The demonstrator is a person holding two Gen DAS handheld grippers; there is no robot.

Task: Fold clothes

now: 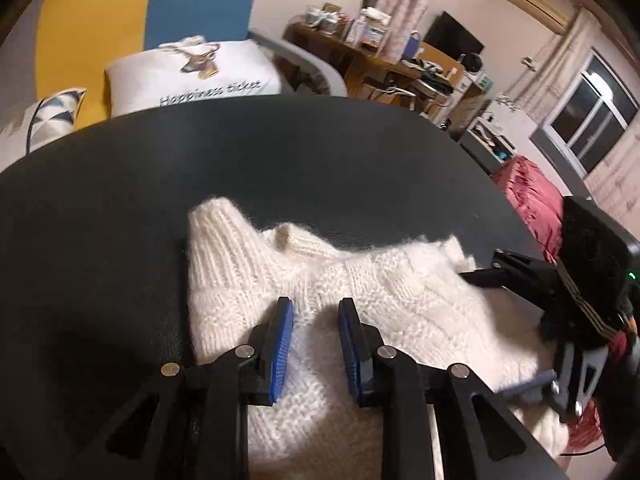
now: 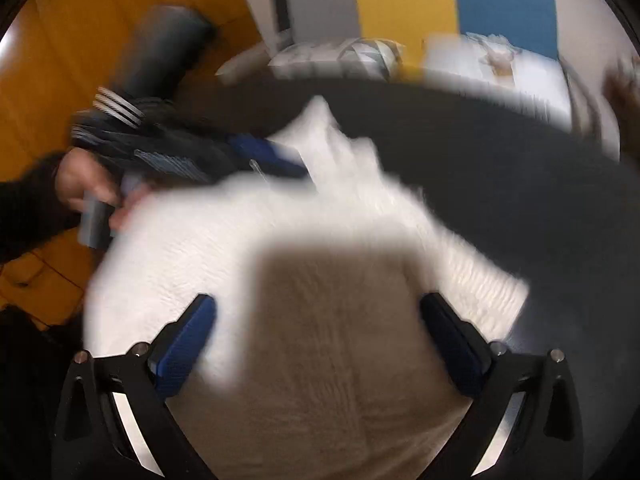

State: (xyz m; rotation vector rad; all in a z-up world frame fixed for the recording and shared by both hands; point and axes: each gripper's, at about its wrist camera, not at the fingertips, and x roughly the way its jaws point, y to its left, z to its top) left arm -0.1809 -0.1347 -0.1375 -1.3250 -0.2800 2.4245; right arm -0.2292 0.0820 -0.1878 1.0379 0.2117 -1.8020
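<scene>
The white sweater [image 1: 360,300] lay bunched on the near part of the black table [image 1: 240,160]. Both grippers angled down over it, left gripper [image 1: 316,316] partly apart, right gripper [image 2: 318,320] wide apart, neither clamping anything.

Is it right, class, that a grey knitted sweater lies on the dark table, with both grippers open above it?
Not quite. The sweater is white, not grey, as the left wrist view shows clearly. The rest holds: it lies on the dark table, with the left gripper and the right gripper both open above it.
</scene>
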